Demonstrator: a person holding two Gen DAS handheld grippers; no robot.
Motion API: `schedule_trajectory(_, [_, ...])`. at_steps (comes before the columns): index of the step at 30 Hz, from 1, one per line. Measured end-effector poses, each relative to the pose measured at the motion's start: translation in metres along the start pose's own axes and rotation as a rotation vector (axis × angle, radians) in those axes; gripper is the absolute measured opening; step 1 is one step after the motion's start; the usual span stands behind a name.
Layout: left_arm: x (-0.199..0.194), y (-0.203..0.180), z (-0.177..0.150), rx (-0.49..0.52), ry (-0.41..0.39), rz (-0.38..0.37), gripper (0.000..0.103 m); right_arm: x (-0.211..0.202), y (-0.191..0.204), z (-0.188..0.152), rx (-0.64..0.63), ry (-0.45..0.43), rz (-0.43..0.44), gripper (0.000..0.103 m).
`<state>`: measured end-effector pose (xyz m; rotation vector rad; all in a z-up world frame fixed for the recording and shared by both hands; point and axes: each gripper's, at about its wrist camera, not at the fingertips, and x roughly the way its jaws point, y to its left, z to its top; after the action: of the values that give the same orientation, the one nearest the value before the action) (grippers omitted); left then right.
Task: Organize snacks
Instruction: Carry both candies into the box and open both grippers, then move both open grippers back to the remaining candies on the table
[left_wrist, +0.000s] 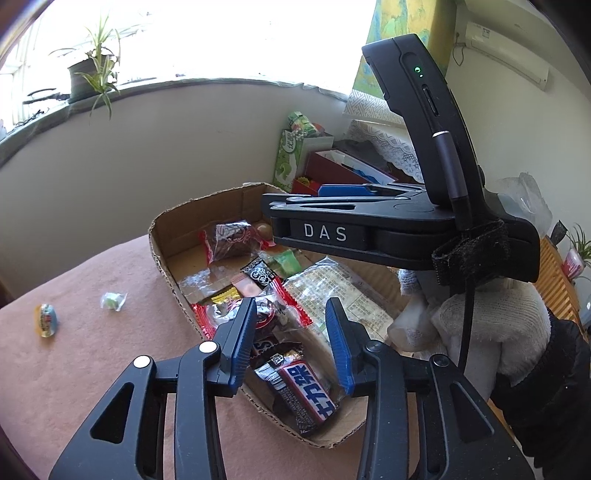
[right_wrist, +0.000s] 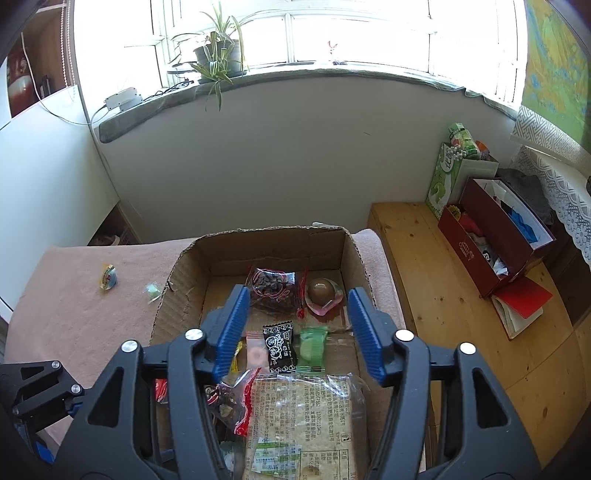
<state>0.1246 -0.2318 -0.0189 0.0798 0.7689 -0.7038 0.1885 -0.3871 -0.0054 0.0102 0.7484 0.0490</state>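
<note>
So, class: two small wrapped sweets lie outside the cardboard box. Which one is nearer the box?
The pale green sweet; the yellow-and-blue sweet lies farther out on the cloth from the cardboard box.

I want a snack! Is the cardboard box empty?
Not empty. The cardboard box holds several wrapped snacks, including a green candy.

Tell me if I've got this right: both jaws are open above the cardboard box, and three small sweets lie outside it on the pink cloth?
Nearly: only two sweets lie on the pink cloth, a round sweet and a green sweet, as the right wrist view shows.
</note>
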Motion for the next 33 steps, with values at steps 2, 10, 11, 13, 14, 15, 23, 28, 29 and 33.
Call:
schedule_trajectory(2, [-0.001,0.000,-0.001,0.002,-0.002,0.003,0.037,-0.003,0.002,0.000,-0.004,-0.007,-0.003,0.067])
schedule_trajectory(10, [-0.010,0.008,-0.003,-0.015,-0.017,0.017,0.037,-0.014,0.010,0.002,-0.009,-0.027,-0.004,0.077])
schedule_trajectory(11, [-0.012,0.010,-0.004,-0.018,-0.020,0.018,0.037,-0.015,0.011,0.002,-0.009,-0.029,-0.001,0.077])
schedule_trajectory(13, [-0.016,0.015,-0.005,-0.027,-0.027,0.025,0.037,-0.018,0.016,0.002,-0.009,-0.033,0.002,0.077])
schedule_trajectory(14, [-0.018,0.019,-0.006,-0.035,-0.031,0.028,0.037,-0.020,0.018,0.002,-0.006,-0.036,0.005,0.077])
schedule_trajectory(15, [-0.021,0.024,-0.007,-0.045,-0.034,0.035,0.037,-0.022,0.020,0.002,-0.002,-0.040,0.011,0.077])
schedule_trajectory(23, [-0.046,0.084,-0.020,-0.155,-0.061,0.127,0.037,-0.042,0.054,0.000,-0.012,-0.082,0.074,0.077])
schedule_trajectory(28, [-0.062,0.123,-0.032,-0.228,-0.071,0.187,0.037,-0.049,0.089,-0.003,-0.044,-0.095,0.124,0.077])
schedule_trajectory(29, [-0.065,0.130,-0.034,-0.245,-0.075,0.195,0.037,-0.049,0.096,-0.004,-0.049,-0.095,0.135,0.077])
schedule_trajectory(33, [-0.074,0.153,-0.039,-0.279,-0.087,0.226,0.037,-0.048,0.126,-0.012,-0.075,-0.087,0.174,0.077])
